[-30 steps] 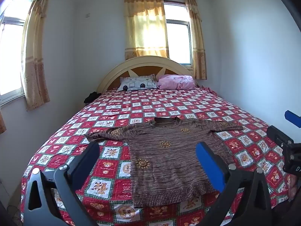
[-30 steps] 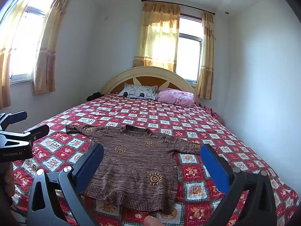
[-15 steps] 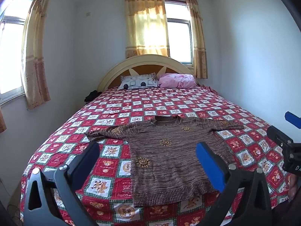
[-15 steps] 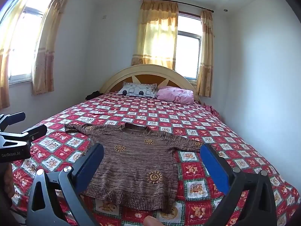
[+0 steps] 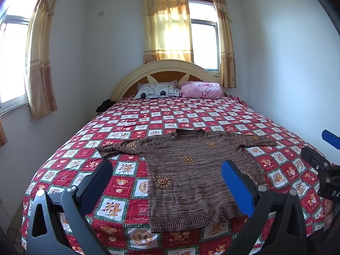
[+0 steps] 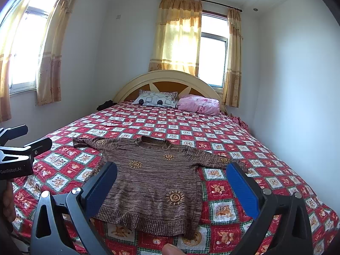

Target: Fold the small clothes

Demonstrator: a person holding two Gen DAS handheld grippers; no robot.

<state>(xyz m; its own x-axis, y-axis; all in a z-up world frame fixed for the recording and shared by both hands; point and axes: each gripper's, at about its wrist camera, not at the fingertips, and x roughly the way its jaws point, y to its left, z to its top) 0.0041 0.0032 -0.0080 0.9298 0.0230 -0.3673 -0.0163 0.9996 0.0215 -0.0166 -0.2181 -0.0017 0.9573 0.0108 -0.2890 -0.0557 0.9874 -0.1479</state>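
A small brown knit sweater [image 5: 191, 174] with orange sun patterns lies flat and face up on the bed, sleeves spread out, hem toward me. It also shows in the right wrist view [image 6: 153, 180]. My left gripper [image 5: 167, 182] is open and empty, held above the near edge of the bed before the sweater's left half. My right gripper [image 6: 172, 184] is open and empty, held above the hem. Each gripper shows at the edge of the other's view: the right one [image 5: 325, 161] and the left one [image 6: 19, 146].
The bed has a red checked cartoon quilt [image 5: 191, 116]. A patterned pillow [image 5: 158, 90] and a pink bundle [image 5: 200, 89] lie by the headboard [image 5: 165, 70]. A dark item [image 5: 105, 105] sits at the bed's far left side. White walls stand close on both sides.
Both grippers have drifted slightly, so the sweater sits a little differently in each view. The sweater has not moved and both grippers stay open.
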